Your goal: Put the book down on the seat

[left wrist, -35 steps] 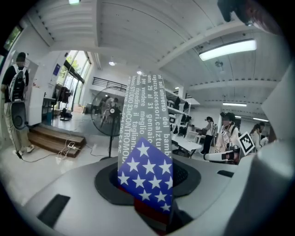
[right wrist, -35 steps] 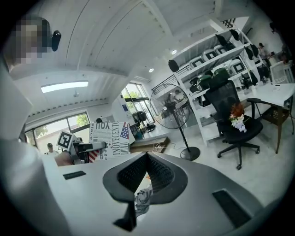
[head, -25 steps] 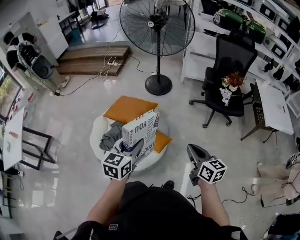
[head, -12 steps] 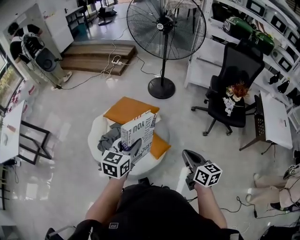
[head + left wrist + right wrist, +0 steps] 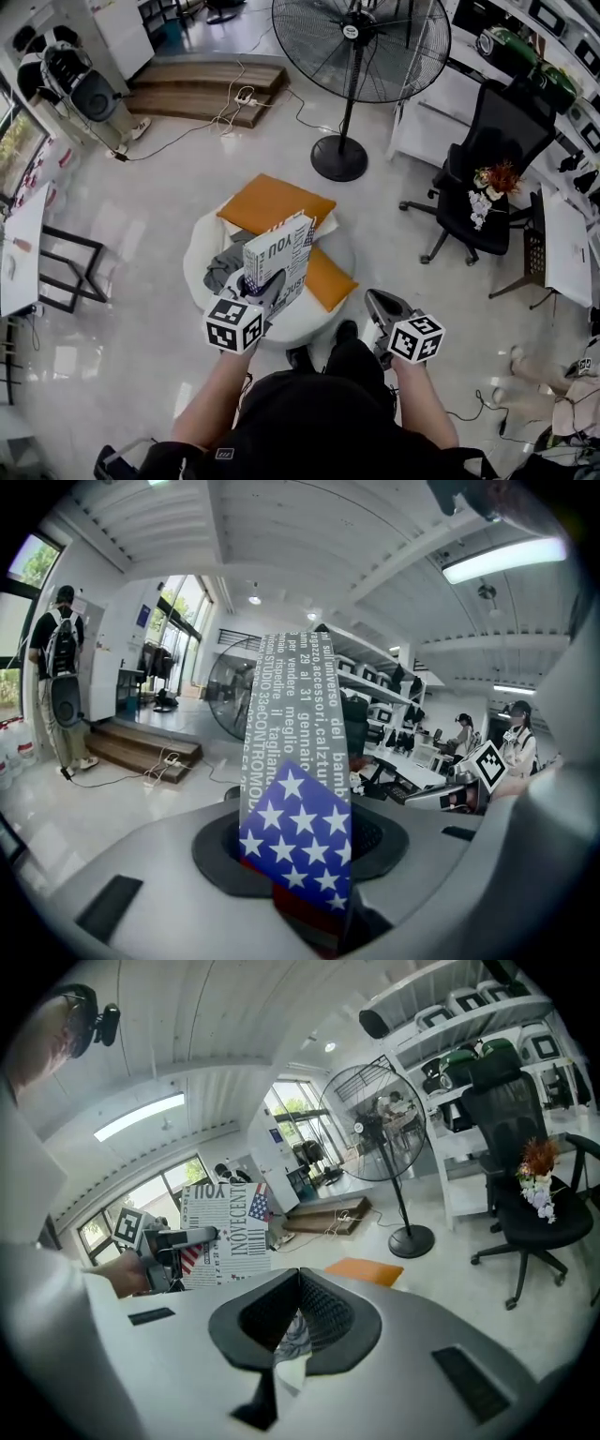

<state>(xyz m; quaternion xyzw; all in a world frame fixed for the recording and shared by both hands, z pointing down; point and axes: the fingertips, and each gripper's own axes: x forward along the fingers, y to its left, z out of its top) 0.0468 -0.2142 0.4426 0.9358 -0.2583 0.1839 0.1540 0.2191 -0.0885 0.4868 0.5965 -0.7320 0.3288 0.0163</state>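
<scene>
book (image 5: 278, 261) is upright in the left gripper (image 5: 266, 284), over the middle of the round white seat (image 5: 305, 323) as the head view shows it. i cannot tell if its lower edge touches the seat. its cover is white with grey print and has a flag with stars and stripes at the near corner. in the left gripper view the two jaws are clamped on this flag corner, one on each side, and the book rises straight up between them.

on the seat lie an orange cushion (image 5: 277, 202) at the far side, a second cushion (image 5: 330, 279) at the right, partly behind the book, and a grey cloth (image 5: 223, 264) at the left, just beside the book.

the right gripper (image 5: 378, 302) is at the near right, apart from the seat and from the book. its jaws are together and it carries nothing.

far behind the seat stands a fan (image 5: 361, 47), and at the far right a black chair (image 5: 487, 122) with flowers (image 5: 497, 176) on it.
</scene>
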